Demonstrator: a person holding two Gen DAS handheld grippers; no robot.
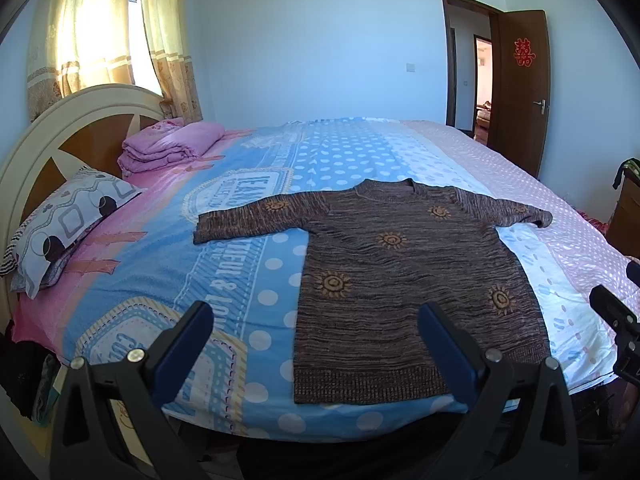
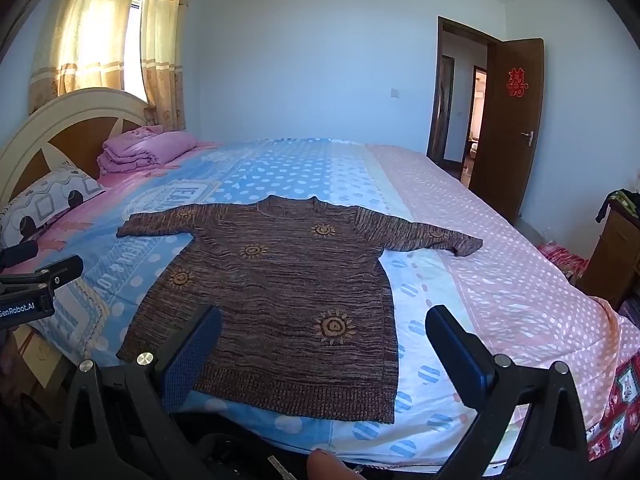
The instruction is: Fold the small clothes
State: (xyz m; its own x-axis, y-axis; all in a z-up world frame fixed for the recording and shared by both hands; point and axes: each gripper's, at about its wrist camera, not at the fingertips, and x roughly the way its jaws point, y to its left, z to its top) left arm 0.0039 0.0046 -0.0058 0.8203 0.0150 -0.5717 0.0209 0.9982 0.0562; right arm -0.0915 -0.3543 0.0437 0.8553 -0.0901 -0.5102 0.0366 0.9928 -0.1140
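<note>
Brown knit sweater (image 1: 404, 276) w/ orange sun motifs lies flat on the bed (image 1: 256, 240), sleeves spread, hem toward the near edge. Left tool (image 1: 316, 322) hovers wide over hem, nothing held; its right finger hides part of the knit. Right tool (image 2: 322, 326) wide too, empty. Bedsheet print partly legible: "& LOV", rest cut off by sweater. Left tool's body reads "GenRobot.AI" in right wrist view. Door (image 1: 520, 92) bears a red paper character.

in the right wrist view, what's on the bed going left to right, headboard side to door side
patterned pillow → folded pink blanket → brown sweater, spread flat with both sleeves out → bare pink dotted stretch of the bedsheet → open wooden door beyond the bed
</note>
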